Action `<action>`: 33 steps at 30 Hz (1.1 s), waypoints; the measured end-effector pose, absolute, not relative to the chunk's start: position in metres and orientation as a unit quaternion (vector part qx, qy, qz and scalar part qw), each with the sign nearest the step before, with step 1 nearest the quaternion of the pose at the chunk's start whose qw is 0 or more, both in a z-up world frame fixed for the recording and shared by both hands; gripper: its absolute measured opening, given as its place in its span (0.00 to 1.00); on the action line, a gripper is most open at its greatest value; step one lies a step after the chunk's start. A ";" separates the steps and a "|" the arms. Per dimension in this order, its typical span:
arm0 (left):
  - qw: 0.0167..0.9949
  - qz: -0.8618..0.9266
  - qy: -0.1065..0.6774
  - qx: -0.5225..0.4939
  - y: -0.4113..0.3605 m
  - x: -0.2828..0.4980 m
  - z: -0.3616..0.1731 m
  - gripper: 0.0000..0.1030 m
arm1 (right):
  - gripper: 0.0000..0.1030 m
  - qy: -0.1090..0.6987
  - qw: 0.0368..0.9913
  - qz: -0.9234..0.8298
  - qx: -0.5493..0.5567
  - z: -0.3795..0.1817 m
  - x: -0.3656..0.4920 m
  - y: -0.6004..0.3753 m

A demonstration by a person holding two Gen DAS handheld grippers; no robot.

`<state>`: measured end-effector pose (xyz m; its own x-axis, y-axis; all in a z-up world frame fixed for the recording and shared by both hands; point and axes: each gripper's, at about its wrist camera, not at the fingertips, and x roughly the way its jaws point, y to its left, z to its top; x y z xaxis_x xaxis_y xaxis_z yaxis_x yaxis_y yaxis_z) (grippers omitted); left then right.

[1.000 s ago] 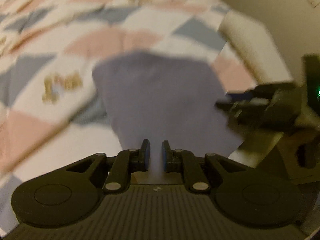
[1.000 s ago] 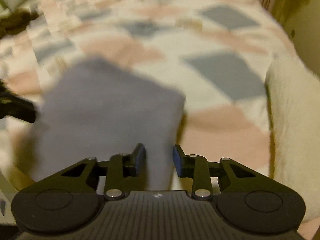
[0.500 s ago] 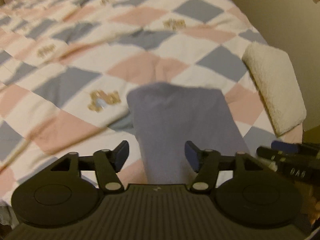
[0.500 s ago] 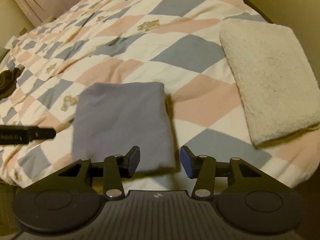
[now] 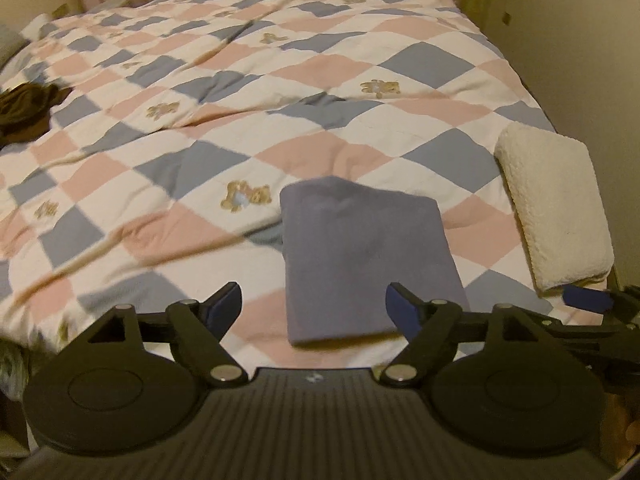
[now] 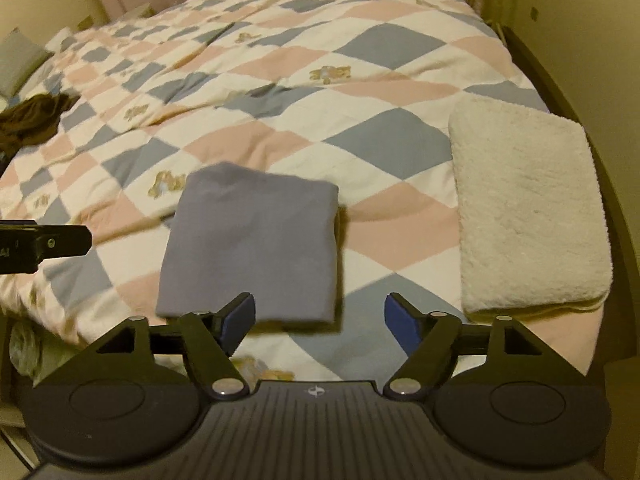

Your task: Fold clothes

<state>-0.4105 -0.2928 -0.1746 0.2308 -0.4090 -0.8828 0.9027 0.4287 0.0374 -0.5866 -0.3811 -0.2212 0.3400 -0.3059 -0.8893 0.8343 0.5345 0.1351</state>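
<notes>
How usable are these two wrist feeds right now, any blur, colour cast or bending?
Left wrist: dim yellowish light, quilt smeared lower left, folded grey garment soft-edged. Right wrist: same cast, garment's near edge blurred, bed edge bowed by the fisheye.

Dim, warm yellowish indoor light tints both views. Fisheye bending curves the bed's quilt (image 5: 320,92) toward dark vignetted corners. Slight motion blur softens the folded blue garment (image 6: 256,244), which casts a soft shadow rightward.
</notes>
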 end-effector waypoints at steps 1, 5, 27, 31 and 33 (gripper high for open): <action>0.733 -0.449 0.423 0.286 -0.286 -0.418 -0.173 0.81 | 0.78 0.436 0.761 -0.375 0.300 -0.219 -0.592 -0.377; 0.748 -0.441 0.413 0.274 -0.263 -0.440 -0.162 0.85 | 0.81 0.434 0.765 -0.375 0.293 -0.209 -0.611 -0.360; 0.818 -0.397 0.327 0.256 -0.180 -0.481 -0.110 0.99 | 0.98 0.393 0.798 -0.384 0.249 -0.132 -0.638 -0.295; 0.817 -0.399 0.322 0.263 -0.174 -0.489 -0.106 0.99 | 0.98 0.393 0.797 -0.382 0.253 -0.129 -0.642 -0.291; 0.814 -0.400 0.327 0.266 -0.171 -0.492 -0.106 0.99 | 0.98 0.392 0.798 -0.381 0.253 -0.127 -0.644 -0.289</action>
